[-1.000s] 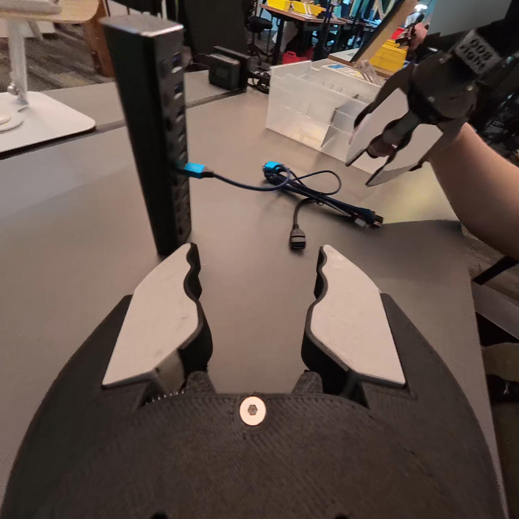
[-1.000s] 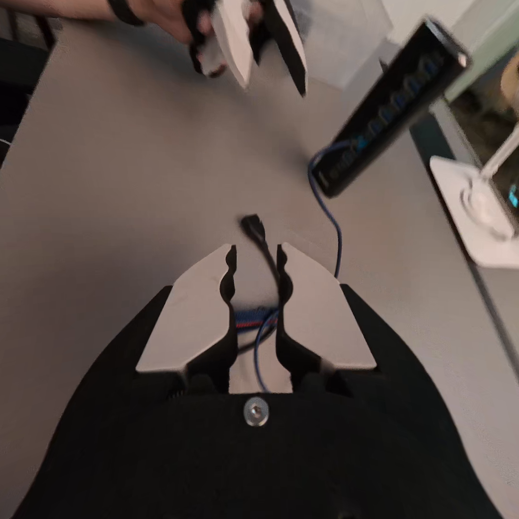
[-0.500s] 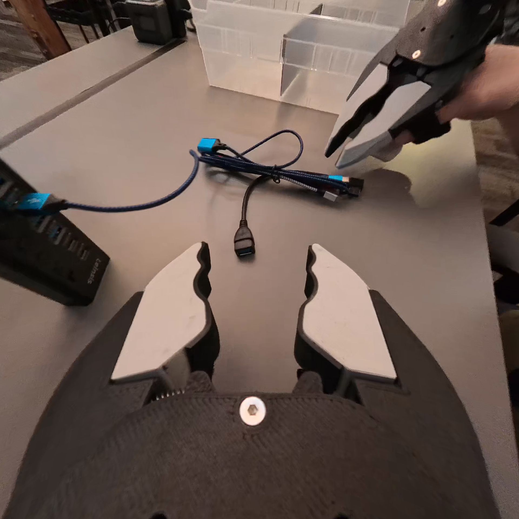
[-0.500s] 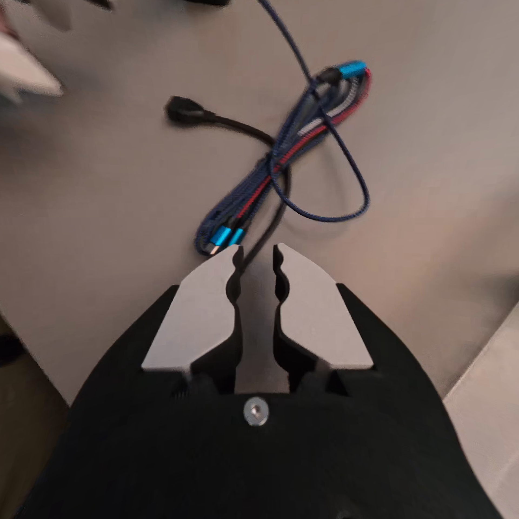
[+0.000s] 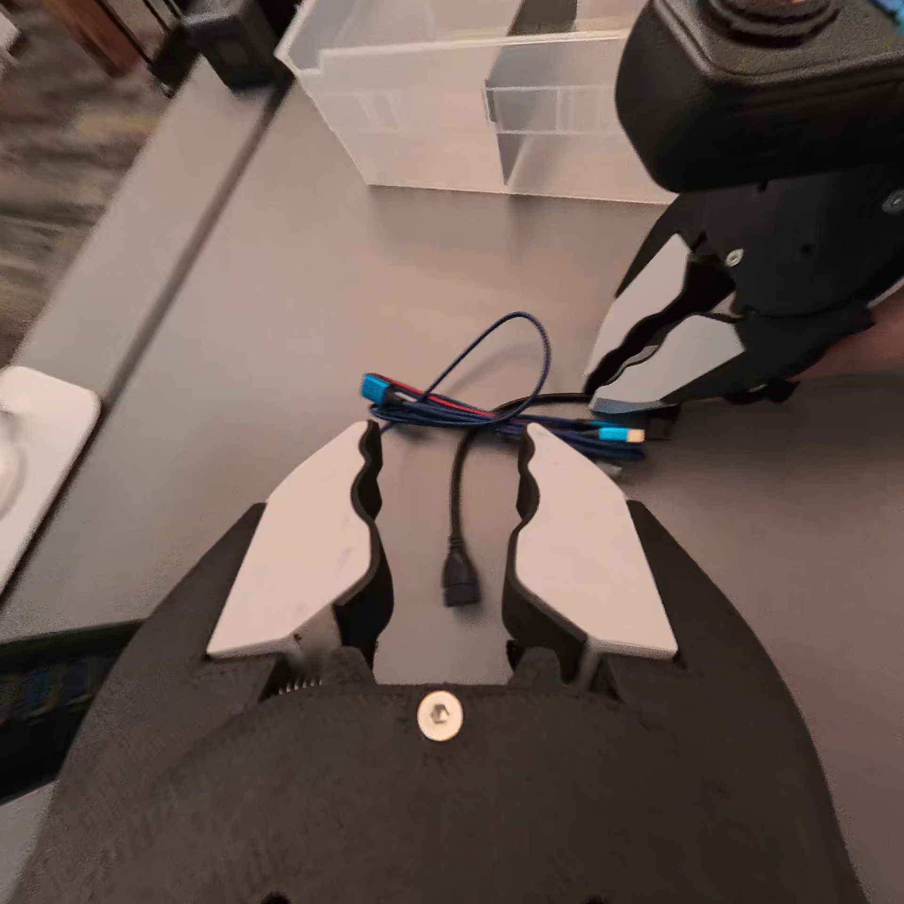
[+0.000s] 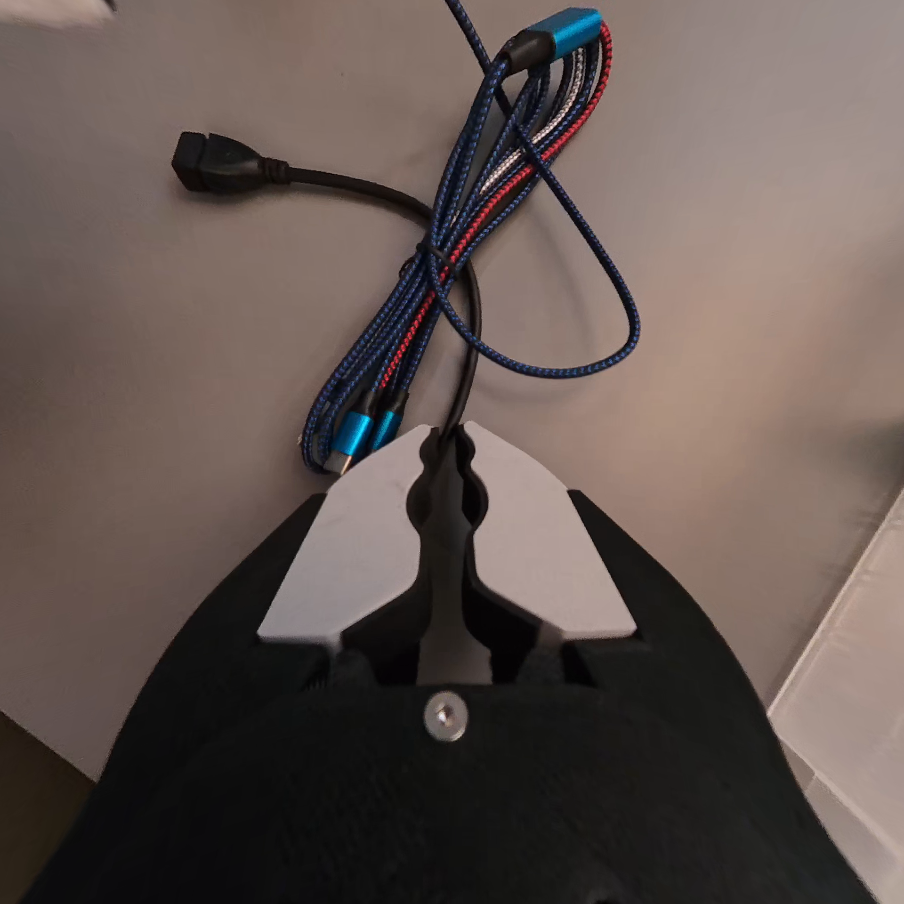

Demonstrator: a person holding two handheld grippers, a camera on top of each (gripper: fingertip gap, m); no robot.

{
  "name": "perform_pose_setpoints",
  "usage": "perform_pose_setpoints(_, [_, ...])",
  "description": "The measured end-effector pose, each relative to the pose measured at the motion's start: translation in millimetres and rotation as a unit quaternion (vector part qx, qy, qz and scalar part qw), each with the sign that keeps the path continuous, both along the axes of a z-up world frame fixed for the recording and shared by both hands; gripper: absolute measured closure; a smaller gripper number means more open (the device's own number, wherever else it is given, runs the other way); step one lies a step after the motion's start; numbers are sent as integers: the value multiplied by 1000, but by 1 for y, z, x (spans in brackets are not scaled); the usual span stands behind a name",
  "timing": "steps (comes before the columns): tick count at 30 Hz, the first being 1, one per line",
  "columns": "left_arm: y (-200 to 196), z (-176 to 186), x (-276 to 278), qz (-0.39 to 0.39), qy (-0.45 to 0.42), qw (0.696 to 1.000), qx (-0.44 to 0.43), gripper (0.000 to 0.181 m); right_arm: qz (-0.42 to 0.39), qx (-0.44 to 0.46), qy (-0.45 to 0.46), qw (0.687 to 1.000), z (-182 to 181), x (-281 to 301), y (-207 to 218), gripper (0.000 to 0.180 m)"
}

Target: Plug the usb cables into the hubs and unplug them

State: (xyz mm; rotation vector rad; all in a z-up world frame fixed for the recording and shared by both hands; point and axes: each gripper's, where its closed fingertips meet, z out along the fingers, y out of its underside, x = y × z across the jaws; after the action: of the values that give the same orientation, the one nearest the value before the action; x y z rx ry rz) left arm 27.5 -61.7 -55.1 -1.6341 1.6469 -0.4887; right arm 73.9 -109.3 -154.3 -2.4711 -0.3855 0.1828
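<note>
We see two grippers. Our left gripper hangs above the tabletop with its jaws spread wide and nothing between them; directly below the gap lies the black cable, its boxy black socket end pointing back toward the gripper base. Our right gripper has its jaws drawn nearly together around the other end of that same black cable, which runs in between the fingertips; we cannot tell whether the pads actually press on it. In the left wrist view the right gripper comes in from the right with its tips down at the tabletop beside the cables.

Just ahead of the left gripper's tips, and just beyond the right gripper's, lies one bundle of braided cables: mostly dark blue strands, one red, one silver-white, bound at the middle by a thin black tie. We count three bright blue metal plugs: two side by side near the right gripper's left fingertip, one larger at the bundle's far end. One blue strand swings out in a wide loop.

Farther off beyond the left gripper stands one clear plastic bin with dividers, and far to its left a white base plate.
</note>
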Motion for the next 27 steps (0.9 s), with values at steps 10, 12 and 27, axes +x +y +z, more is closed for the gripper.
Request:
perform_pose_setpoints(10, [-64, -84, 17, -247, 64, 965, 63, 118, -14, 4, 8, 1000, 0, 15, -7, 174])
perform_pose_setpoints(12, [-70, -91, 20, -273, 65, 956, 81, 128, -14, 7, 9, 1000, 0, 15, -7, 174])
perform_pose_setpoints(27, [-68, -69, 30, -259, 9, 965, 37, 155, 2, 8, 14, 1000, 0, 16, -15, 174])
